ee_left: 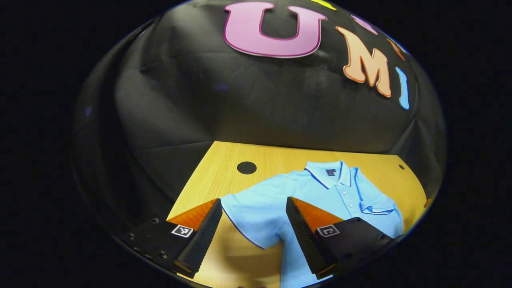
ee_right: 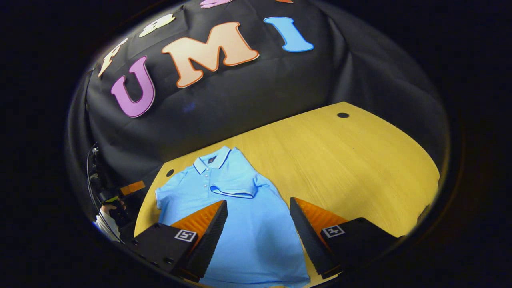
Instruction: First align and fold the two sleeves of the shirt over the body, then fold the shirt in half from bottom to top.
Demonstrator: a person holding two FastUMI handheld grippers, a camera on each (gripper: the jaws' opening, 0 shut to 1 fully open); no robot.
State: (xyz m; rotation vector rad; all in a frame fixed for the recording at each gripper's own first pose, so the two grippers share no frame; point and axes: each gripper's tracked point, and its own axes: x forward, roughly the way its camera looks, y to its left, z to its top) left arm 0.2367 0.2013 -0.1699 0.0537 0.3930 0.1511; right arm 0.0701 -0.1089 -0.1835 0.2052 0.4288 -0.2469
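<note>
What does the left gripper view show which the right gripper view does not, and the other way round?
Left gripper view: the left gripper, open, with its fingers on either side of the spread sleeve.
Right gripper view: the right gripper, open, framing the lower body of the shirt; a hand at the left edge.
Both: the blue shirt, its folded sleeve lying on the body, the table and a black hole in it.

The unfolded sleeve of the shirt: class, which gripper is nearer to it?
Left. The left gripper hangs open right over that sleeve; the right gripper hovers open above the shirt's lower body, farther off.
</note>
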